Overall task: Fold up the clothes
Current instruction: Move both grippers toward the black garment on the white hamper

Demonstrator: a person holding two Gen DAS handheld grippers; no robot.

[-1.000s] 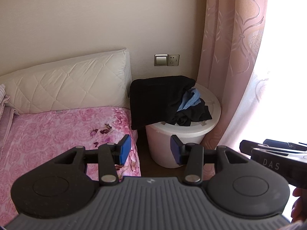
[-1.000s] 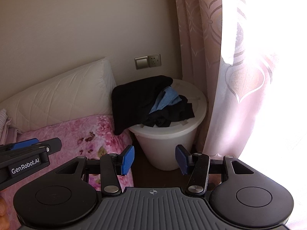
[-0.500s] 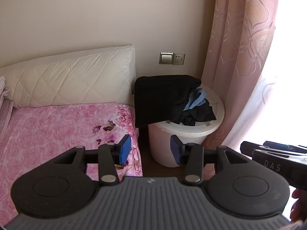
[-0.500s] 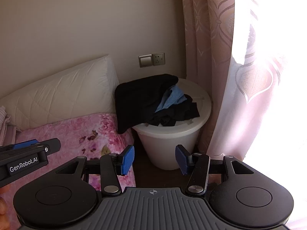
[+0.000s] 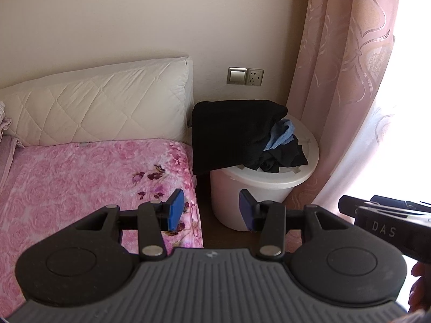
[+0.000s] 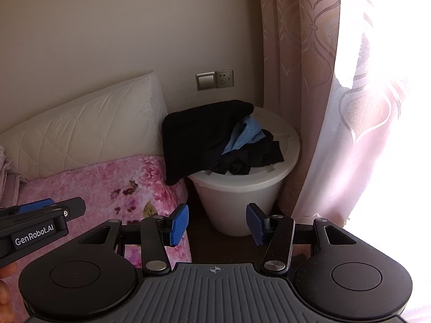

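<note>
A heap of clothes lies on a white bucket [image 5: 258, 188] [image 6: 237, 196] beside the bed: a black garment [image 5: 229, 132] [image 6: 196, 137] draped over its left rim, a light blue one [image 5: 282, 134] [image 6: 246, 134] and more dark cloth on top. My left gripper [image 5: 211, 211] is open with nothing between its blue pads, short of the bucket and well below the clothes. My right gripper [image 6: 216, 224] is open and empty too, at a similar distance. Each gripper's side shows at the edge of the other's view.
A bed with a pink floral blanket [image 5: 80, 183] [image 6: 107, 183] fills the left, with a white quilted pillow [image 5: 94, 107] against the wall. Pink curtains [image 5: 350, 80] [image 6: 309, 80] hang right of the bucket. A switch and socket [image 5: 245, 76] sit on the wall above it.
Both views have shifted slightly so the bucket and clothes sit a little further right and lower; the left hand has moved more than the right. Both grippers stay open.
</note>
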